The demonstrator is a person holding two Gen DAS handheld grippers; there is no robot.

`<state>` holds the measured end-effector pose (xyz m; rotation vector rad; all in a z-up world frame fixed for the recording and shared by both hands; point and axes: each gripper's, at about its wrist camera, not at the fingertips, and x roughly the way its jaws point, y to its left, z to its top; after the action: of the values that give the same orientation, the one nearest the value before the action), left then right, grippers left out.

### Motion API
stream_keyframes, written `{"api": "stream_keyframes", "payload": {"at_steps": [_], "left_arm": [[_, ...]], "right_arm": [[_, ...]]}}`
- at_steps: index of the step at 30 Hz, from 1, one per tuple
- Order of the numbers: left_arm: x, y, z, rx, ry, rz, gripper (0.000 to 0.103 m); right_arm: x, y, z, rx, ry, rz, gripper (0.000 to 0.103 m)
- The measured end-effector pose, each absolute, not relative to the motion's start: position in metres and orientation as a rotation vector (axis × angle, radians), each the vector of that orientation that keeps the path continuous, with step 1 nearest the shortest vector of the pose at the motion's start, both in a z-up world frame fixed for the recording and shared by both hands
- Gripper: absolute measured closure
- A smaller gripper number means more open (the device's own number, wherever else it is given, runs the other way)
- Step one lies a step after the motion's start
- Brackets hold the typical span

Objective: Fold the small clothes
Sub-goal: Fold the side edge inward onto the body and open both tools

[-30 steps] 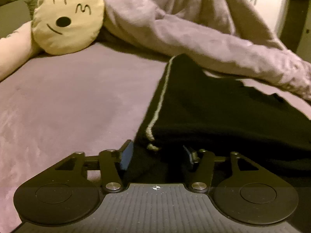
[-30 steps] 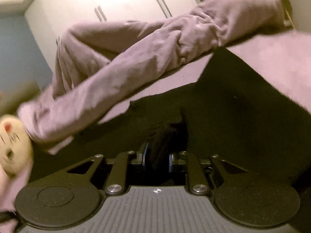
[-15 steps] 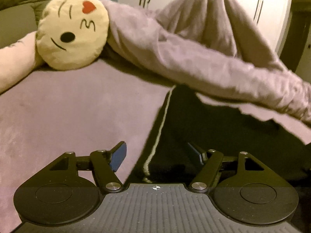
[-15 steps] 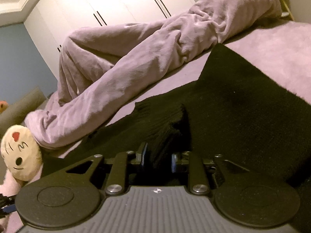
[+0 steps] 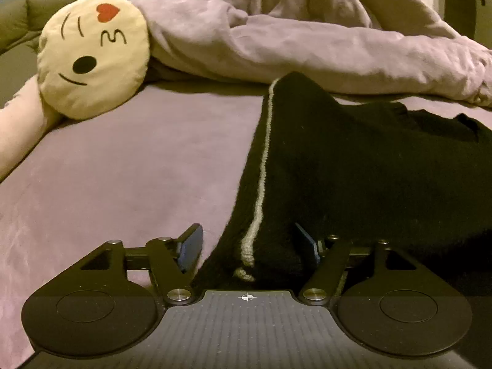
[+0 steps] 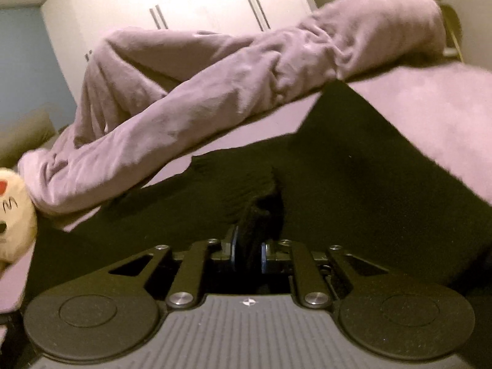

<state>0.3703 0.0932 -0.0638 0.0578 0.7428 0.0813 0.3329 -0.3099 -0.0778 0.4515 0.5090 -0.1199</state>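
A black knit garment (image 5: 353,169) with a pale stripe (image 5: 261,184) along its left edge lies spread on the mauve bed sheet (image 5: 123,169). My left gripper (image 5: 247,243) stands open at its near striped corner. That corner lies between the fingers, and the left pad (image 5: 190,246) is clear of the cloth. In the right wrist view my right gripper (image 6: 248,250) is shut on a raised fold of the same black garment (image 6: 353,184), which bunches up between the pads.
A round cream emoji pillow (image 5: 92,58) rests at the far left of the bed. A rolled mauve blanket (image 5: 307,49) runs along the back, just behind the garment. White wardrobe doors (image 6: 200,3) stand beyond. Bare sheet stretches left of the garment.
My left gripper opened and let go of the striped edge, which dropped flat on the bed, then moved in close to that corner. My right gripper tightened on its fold.
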Motion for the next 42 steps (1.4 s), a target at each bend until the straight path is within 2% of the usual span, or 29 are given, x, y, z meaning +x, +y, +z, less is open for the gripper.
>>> {"api": "stream_keyframes", "payload": {"at_steps": [2,7,14,18,30,35,39,40,42], "left_arm": [[0.371,0.097,-0.063,0.05,0.752,0.096,0.02],[0.354,0.105,-0.048,-0.007,0.767,0.101,0.02],[0.345,0.094,-0.048,0.14,0.804,0.073,0.019],[0.329,0.097,-0.033,0.121,0.835,0.063,0.02],[0.182,0.132,-0.039,-0.047,0.896,0.044,0.01],[0.16,0.148,-0.029,-0.099,0.909,0.088,0.01],[0.152,0.163,-0.022,-0.15,0.925,0.089,0.009],[0.149,0.164,-0.023,-0.153,0.927,0.089,0.009],[0.142,0.166,-0.025,-0.148,0.933,0.092,0.009]], "right_arm": [[0.335,-0.308,-0.078,0.438,0.516,-0.126,0.091],[0.325,-0.292,-0.062,0.313,0.555,-0.136,0.084],[0.309,-0.3,-0.062,0.244,0.636,-0.202,0.073],[0.289,-0.292,-0.048,0.126,0.668,-0.286,0.073],[0.076,-0.303,-0.051,0.355,0.649,-0.237,0.071],[0.019,-0.321,-0.044,0.425,0.607,-0.316,0.057],[-0.001,-0.339,-0.038,0.415,0.595,-0.323,0.052],[-0.004,-0.344,-0.039,0.417,0.605,-0.328,0.046],[-0.007,-0.352,-0.042,0.416,0.624,-0.342,0.046]]}}
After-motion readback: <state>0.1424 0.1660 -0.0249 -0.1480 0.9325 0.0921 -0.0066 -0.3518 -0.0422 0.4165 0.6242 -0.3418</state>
